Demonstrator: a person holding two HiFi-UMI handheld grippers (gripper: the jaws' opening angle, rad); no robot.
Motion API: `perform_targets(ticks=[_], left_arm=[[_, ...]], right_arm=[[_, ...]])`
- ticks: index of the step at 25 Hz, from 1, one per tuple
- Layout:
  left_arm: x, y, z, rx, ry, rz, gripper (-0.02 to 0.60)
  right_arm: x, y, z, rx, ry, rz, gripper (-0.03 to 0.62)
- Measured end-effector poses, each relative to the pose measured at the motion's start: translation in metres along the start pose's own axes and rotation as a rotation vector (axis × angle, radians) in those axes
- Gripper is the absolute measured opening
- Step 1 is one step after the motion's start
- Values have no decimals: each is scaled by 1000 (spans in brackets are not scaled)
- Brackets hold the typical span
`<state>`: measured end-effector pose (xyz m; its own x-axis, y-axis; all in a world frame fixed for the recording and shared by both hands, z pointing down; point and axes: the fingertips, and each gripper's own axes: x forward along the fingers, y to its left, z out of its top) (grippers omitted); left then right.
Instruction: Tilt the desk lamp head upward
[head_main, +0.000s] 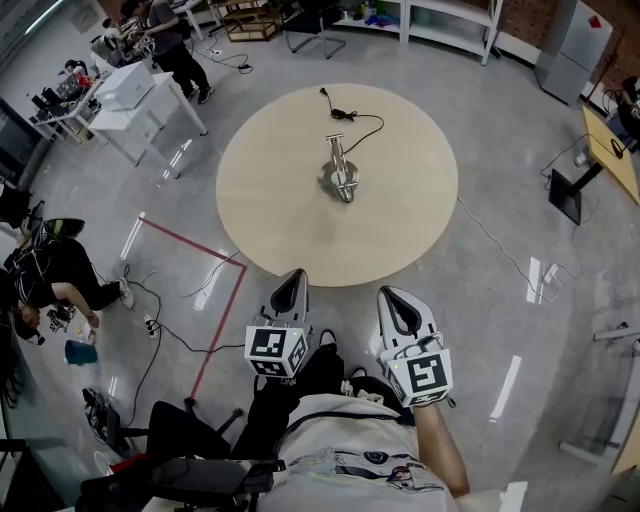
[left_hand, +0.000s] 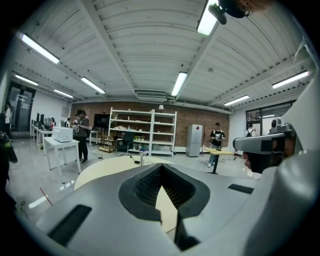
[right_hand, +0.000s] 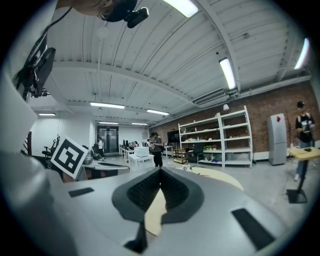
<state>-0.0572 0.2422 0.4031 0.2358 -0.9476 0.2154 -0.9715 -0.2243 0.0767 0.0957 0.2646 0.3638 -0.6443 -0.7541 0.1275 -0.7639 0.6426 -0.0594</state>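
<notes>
Lamp (head_main: 340, 172) near middle of round table (head_main: 270, 200). Its long axis runs away from me, slightly slanted. Arm looks folded low; can't tell which end is head. Cord (head_main: 358, 118) trails off far side. My left tongs (head_main: 293, 276) and right tongs (head_main: 392, 296) both pinched shut, empty, side by side just off table's near edge. Lamp well apart, ahead, between their lines.

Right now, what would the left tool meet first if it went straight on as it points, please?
Probably the round beige table, at its near edge; if the left tool clears that, the silver desk lamp. Height is unclear.
</notes>
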Motion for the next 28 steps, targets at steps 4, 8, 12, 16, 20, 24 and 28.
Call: perform_targets(ticks=[4,8,12,16,20,24,28], left_arm=[[27,16,-2,-15,18,3,0],[68,42,-6,-27,40,-18,2],[123,78,-12,-23,57,-45,0],[181,109,-23,-5,107,-85,0],[225,127,-31,13,139,-140,1],[257,137,-32,19,154,-173,2],[274,140,-30,4,164,-167,2]], right_arm=[[25,-9,0,-3,10,9,2],[58,-19,-3,-5,29,1,2],[104,-41,-1,2,49,-28,2],[154,-67,12,0,51,-41,2],[197,-83,20,-5,61,-53,2],[226,-92,23,0,73,-52,2],[245,-100,19,1,100,-45,2]])
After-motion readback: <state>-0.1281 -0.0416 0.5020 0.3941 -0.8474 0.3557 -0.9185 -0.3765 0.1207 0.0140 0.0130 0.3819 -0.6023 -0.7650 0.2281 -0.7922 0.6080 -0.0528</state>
